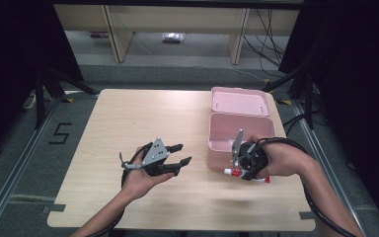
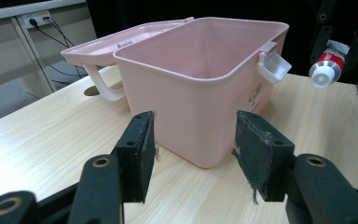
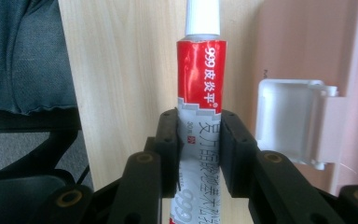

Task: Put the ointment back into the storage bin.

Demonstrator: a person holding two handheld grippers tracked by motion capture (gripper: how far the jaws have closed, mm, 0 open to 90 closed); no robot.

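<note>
Tabletop of pale wood (image 1: 128, 118) fills mid-frame. Right gripper (image 1: 242, 160), lower right, clamps a red-and-white ointment tube with a white cap (image 3: 200, 79), just beside an open pink plastic box (image 1: 237, 126). Left gripper (image 1: 177, 155), lower centre-left, hangs with jaws spread, empty.

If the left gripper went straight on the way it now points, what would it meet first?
Most likely the pink box: in the left gripper view its near corner stands dead ahead between the open jaws of the left gripper, with bare table before it. How near is hard to judge.
</note>
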